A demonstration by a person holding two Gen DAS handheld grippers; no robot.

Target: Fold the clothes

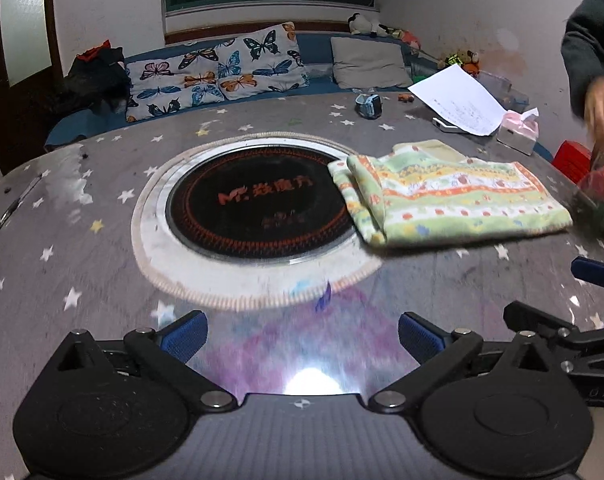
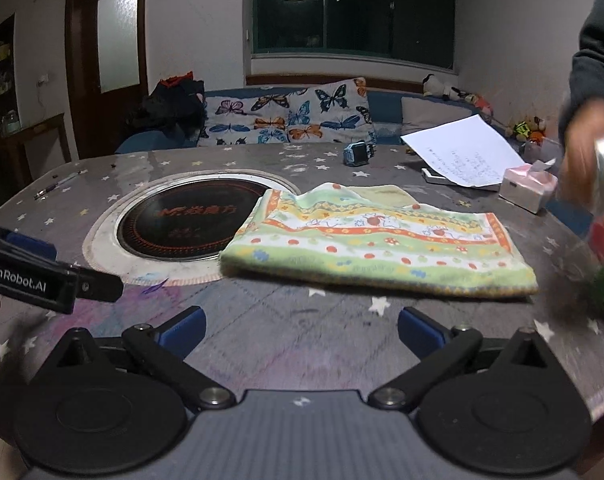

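Observation:
A folded green, yellow and orange patterned cloth [image 1: 454,200] lies on the star-patterned table, its left edge over the round cooktop; it also shows in the right wrist view [image 2: 378,240]. My left gripper [image 1: 302,336] is open and empty, low over the table near its front edge, well short of the cloth. My right gripper [image 2: 302,332] is open and empty, just in front of the cloth's near edge. The right gripper's body [image 1: 582,340] shows at the right of the left wrist view, and the left gripper's body [image 2: 33,280] at the left of the right wrist view.
A round black induction cooktop [image 1: 257,204] is set in the table [image 1: 81,240]. At the back right lie a paper sheet [image 1: 458,100], a pink tissue box [image 1: 518,132] and a blue watch [image 1: 368,106]. A person's blurred hand [image 1: 602,108] holds colourful items at the right edge. A pen [image 1: 17,204] lies at the left.

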